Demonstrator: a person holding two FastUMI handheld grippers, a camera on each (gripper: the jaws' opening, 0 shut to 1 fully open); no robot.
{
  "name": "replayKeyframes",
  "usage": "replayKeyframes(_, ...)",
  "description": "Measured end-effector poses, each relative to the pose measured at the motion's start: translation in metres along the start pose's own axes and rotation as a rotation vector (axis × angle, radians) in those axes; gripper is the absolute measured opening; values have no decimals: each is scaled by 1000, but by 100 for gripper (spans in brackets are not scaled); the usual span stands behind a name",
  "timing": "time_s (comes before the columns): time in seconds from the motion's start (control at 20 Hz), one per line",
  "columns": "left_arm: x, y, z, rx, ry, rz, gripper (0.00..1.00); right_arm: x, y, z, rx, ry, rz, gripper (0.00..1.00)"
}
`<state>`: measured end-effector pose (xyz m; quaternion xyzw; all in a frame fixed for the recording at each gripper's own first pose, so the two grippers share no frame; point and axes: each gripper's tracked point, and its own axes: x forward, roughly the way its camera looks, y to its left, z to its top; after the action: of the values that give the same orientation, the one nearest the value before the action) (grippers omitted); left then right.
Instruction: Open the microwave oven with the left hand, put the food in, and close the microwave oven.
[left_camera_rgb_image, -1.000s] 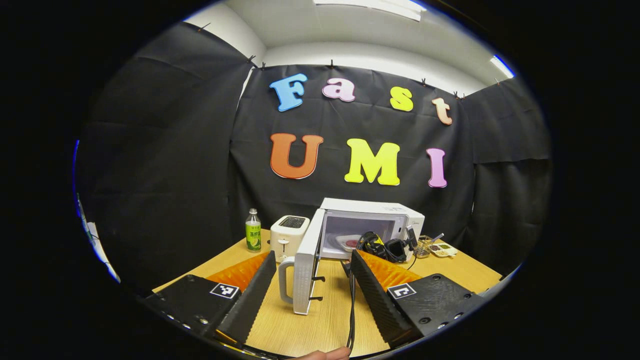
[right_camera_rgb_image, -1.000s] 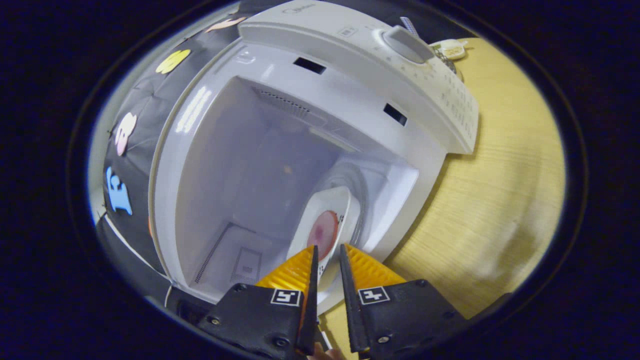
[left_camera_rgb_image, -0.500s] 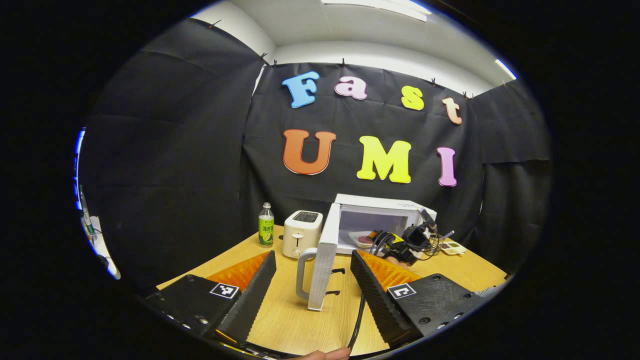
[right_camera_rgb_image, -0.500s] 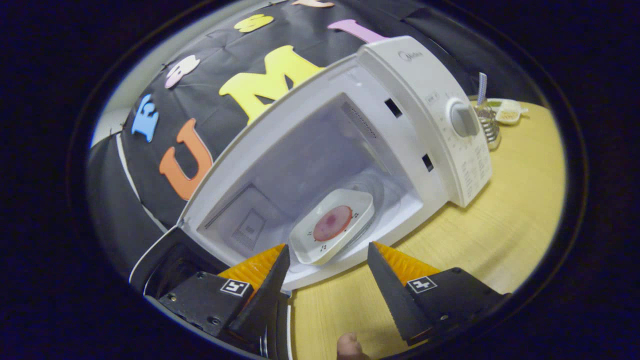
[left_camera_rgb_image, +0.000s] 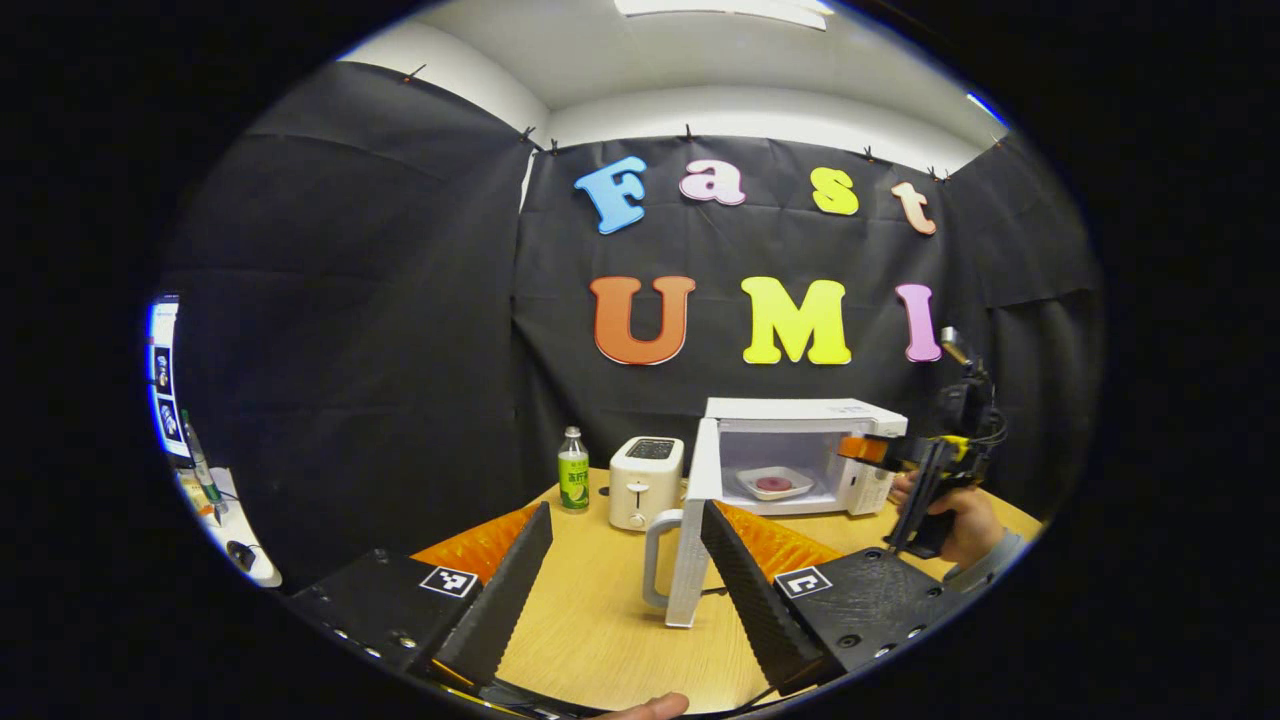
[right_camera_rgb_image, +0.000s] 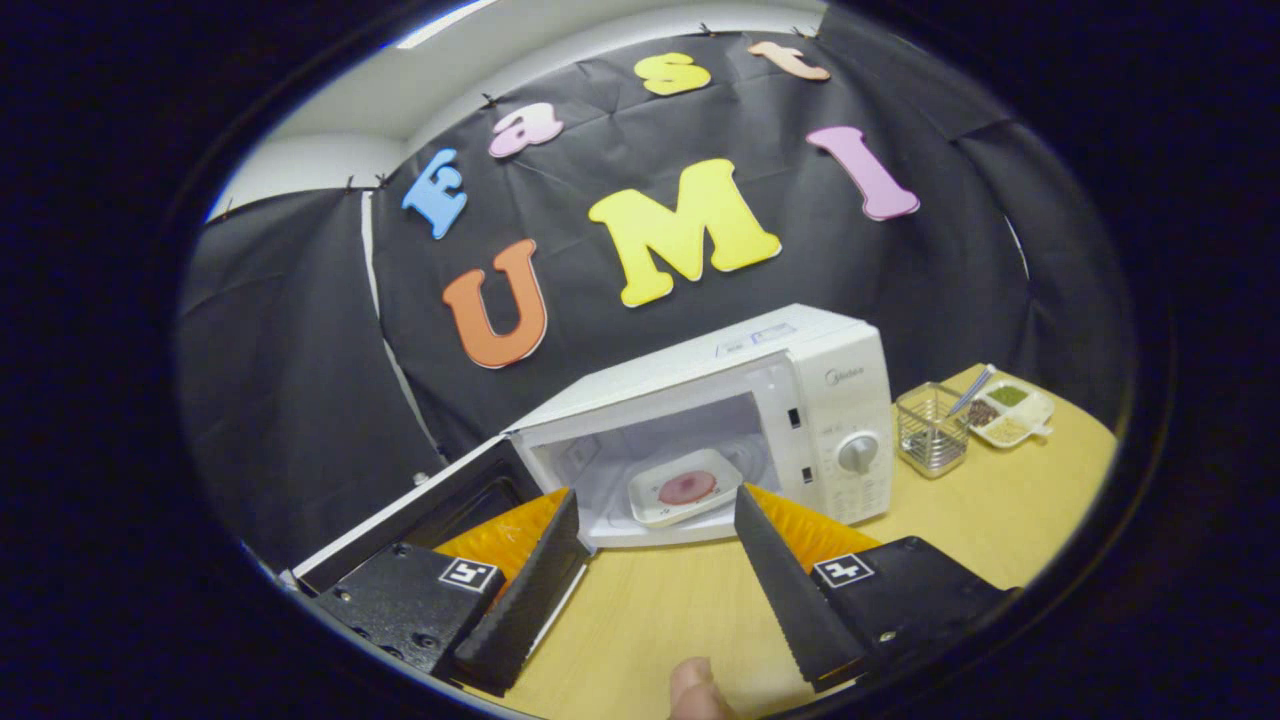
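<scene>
The white microwave (left_camera_rgb_image: 805, 412) stands at the back of the wooden table, its door (left_camera_rgb_image: 692, 540) swung wide open toward me. A white plate (left_camera_rgb_image: 772, 483) with a round reddish piece of food (right_camera_rgb_image: 687, 487) rests inside the cavity. My left gripper (left_camera_rgb_image: 625, 508) is open and empty, just short of the door's handle (left_camera_rgb_image: 655, 555). My right gripper (right_camera_rgb_image: 652, 495) is open and empty too, held back from the microwave (right_camera_rgb_image: 800, 400) mouth. In the left gripper view the right gripper (left_camera_rgb_image: 880, 450) hangs in front of the control panel, held by a hand (left_camera_rgb_image: 960, 520).
A green bottle (left_camera_rgb_image: 573, 483) and a white toaster (left_camera_rgb_image: 645, 482) stand left of the microwave. To its right are a wire basket (right_camera_rgb_image: 930, 443) and a divided dish of condiments (right_camera_rgb_image: 1010, 413). Bare tabletop (right_camera_rgb_image: 960, 520) lies in front.
The right gripper let go of the plate inside the microwave, opened, and pulled back and up. The left gripper drew away from the door, which stays open.
</scene>
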<state>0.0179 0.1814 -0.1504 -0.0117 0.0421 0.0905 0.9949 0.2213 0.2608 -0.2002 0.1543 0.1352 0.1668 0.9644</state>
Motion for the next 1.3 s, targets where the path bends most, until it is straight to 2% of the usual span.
replayKeyframes(0.05,3,2,-2,-7,-2,-3,91,-19,-4,7,-23,2,4,99)
replayKeyframes(0.1,5,1,-3,-14,-2,-10,77,-36,-10,13,-48,-12,0,99)
replayKeyframes(0.15,10,2,-6,-17,0,-21,78,-51,-16,23,-72,-28,-8,99)
replayKeyframes(0.2,13,4,-8,-12,0,-23,72,-70,-23,34,-88,-58,-19,99)
replayKeyframes(0.25,18,8,-12,5,9,-25,50,-84,-28,44,-103,-83,-25,99)
replayKeyframes(0.3,24,12,-19,22,24,-22,46,-100,-35,54,-120,-106,-33,99)
replayKeyframes(0.35,28,17,-25,39,42,-12,49,-114,-40,64,-129,-130,-41,99)
replayKeyframes(0.45,35,22,-38,42,75,-8,46,-142,-49,82,-138,-181,-49,99)
replayKeyframes(0.5,37,19,-42,36,78,-30,34,-155,-53,89,-138,-205,-53,99)
replayKeyframes(0.55,39,17,-43,37,62,-50,46,-169,-58,94,-144,-224,-62,99)
replayKeyframes(0.6,45,28,-45,36,49,-11,46,-178,-61,97,-152,-229,-70,99)
replayKeyframes(0.65,56,41,-47,34,36,24,10,-185,-65,94,-161,-223,-78,99)
replayKeyframes(0.7,63,44,-55,27,41,26,10,-191,-68,96,-170,-223,-83,99)
replayKeyframes(0.75,70,42,-61,15,42,19,0,-195,-71,95,-179,-217,-87,99)
replayKeyframes(1.0,111,33,-103,-40,65,-84,0,-207,-72,73,-119,-163,-71,99)
replayKeyframes(1.15,120,29,-125,-83,98,-104,0,-213,-78,69,-111,-152,-74,100)
replayKeyframes(1.3,125,15,-131,-58,97,-130,0,-218,-84,72,-121,-161,-89,99)
